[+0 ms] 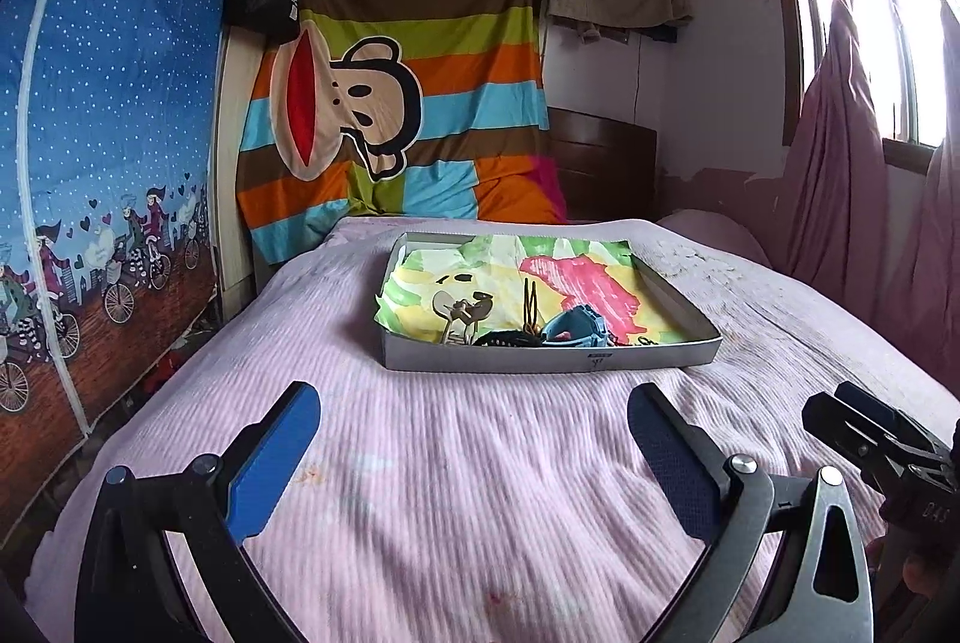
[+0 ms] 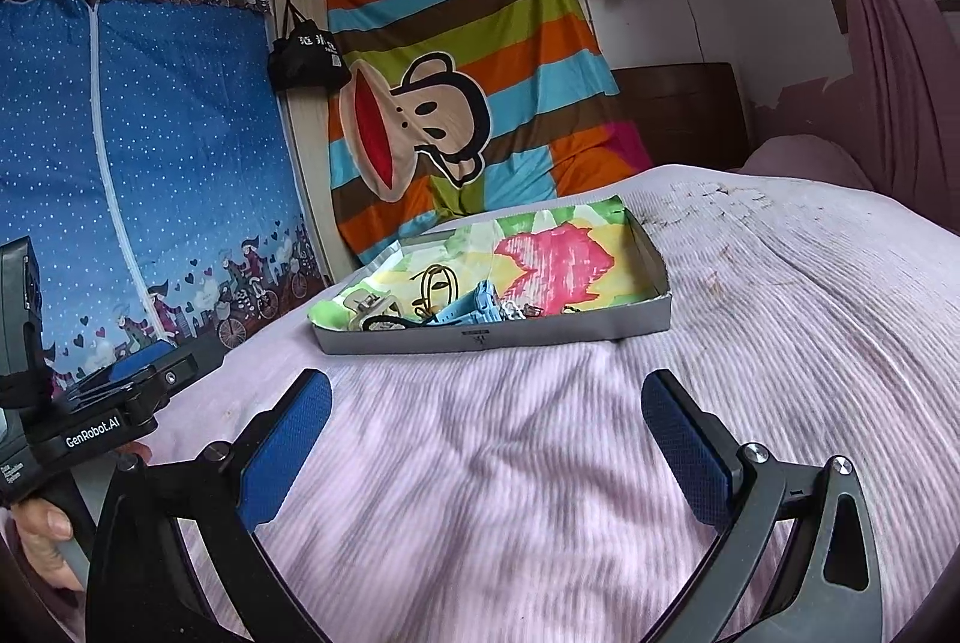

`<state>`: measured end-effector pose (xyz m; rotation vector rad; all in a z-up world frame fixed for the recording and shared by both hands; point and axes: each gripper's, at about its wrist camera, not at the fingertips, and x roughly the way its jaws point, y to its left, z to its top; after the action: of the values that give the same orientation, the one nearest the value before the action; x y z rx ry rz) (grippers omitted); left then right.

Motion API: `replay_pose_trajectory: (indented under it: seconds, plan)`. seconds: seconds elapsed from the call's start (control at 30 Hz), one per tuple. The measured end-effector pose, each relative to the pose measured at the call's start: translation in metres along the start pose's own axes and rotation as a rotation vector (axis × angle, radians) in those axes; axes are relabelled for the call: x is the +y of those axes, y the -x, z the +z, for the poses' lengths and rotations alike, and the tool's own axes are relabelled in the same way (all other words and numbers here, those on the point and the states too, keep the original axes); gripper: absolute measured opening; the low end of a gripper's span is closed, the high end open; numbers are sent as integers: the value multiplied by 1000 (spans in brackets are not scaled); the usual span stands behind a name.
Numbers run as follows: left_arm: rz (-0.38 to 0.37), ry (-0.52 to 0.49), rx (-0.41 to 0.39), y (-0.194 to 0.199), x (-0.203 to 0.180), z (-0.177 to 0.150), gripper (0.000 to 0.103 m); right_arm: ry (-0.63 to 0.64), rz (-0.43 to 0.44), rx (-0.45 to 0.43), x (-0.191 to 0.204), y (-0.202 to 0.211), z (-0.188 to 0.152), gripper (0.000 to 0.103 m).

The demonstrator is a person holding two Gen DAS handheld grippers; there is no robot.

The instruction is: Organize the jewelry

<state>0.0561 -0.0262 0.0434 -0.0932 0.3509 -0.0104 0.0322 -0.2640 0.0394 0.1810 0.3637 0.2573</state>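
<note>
A shallow grey cardboard tray (image 1: 540, 356) lined with a colourful cloth sits on the pink bedspread; it also shows in the right wrist view (image 2: 480, 340). Inside near its front wall lie a blue hair claw (image 1: 573, 328) (image 2: 474, 310), a brown U-shaped hair pin (image 1: 530, 307), a pale clip (image 1: 459, 310) (image 2: 369, 304) and dark small pieces. My left gripper (image 1: 474, 439) is open and empty, over the bed in front of the tray. My right gripper (image 2: 486, 427) is open and empty, also short of the tray.
The pink bedspread (image 1: 480, 511) fills the foreground. A blue dotted wardrobe cover (image 1: 102, 150) stands at the left, a striped monkey sheet (image 1: 396, 102) hangs behind, a dark headboard (image 1: 606, 169) and pink curtains (image 1: 840, 175) are at the right.
</note>
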Motion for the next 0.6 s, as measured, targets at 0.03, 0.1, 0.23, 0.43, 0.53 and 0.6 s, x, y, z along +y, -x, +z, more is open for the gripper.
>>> replay_pose_trajectory:
  seconds: [0.03,0.1,0.23,0.43,0.53,0.6]
  plan:
    - [1,-7,-1,2,0,-2,103,-2,-2,3,0,1,-4,102]
    - [4,-18,-3,7,1,-8,103,4,-9,8,2,2,-10,102]
    - [19,-29,2,10,4,-19,103,22,-20,19,5,4,-20,102]
    - [21,-8,13,10,13,-28,103,57,-24,18,13,8,-26,102]
    - [23,-4,10,11,14,-29,103,59,-29,22,14,8,-27,102]
    - [25,-4,12,10,13,-29,103,55,-36,24,13,8,-27,102]
